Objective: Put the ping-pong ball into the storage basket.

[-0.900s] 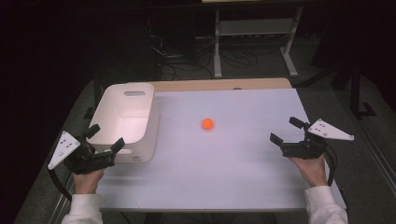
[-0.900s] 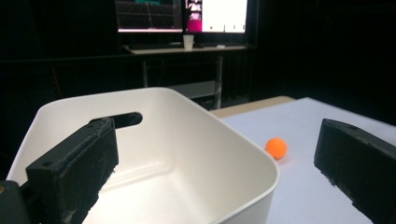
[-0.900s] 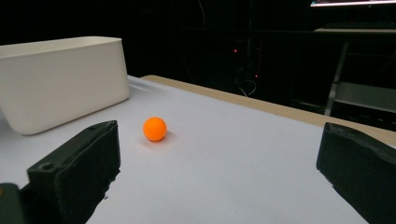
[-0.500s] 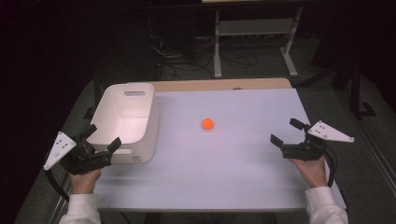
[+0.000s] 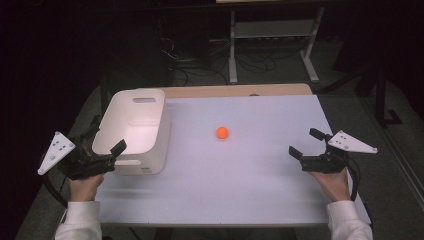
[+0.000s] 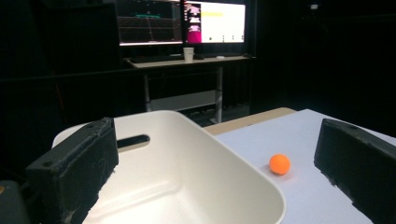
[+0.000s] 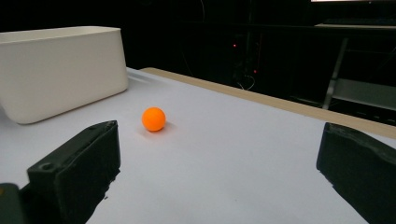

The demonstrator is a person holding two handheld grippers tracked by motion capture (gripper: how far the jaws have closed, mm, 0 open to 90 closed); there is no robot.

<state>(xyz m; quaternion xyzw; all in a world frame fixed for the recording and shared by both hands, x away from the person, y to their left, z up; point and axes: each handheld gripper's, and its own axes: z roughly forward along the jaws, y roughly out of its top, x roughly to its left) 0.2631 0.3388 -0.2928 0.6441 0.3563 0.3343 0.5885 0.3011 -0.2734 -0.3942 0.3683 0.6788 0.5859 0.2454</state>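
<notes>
Meanwhile the white rectangular desk [image 5: 240,200] looks unchanged; the white plastic bin [image 5: 150,155] sits near its left edge, the left tool [image 5: 106,139] has drifted outward, both tools gape empty, right tool [image 5: 306,143] steady, small orange ball [image 5: 222,132] mid-desk untouched.

Left claw [image 5: 106,136]: black body, two blocky black jaws with matte, scuffed faces; small round screw hole on top of near jaw in left gripper view. Pale grey three-cornered plate [image 5: 55,151] on top, dotted with small holes. Dark cable loops below hand. Right claw [image 5: 306,143]: same black build, same grey plate [image 5: 351,142], black cable trailing beside wrist. White long sleeves [image 5: 79,220] on both forearms, cuffs at wrists.
</notes>
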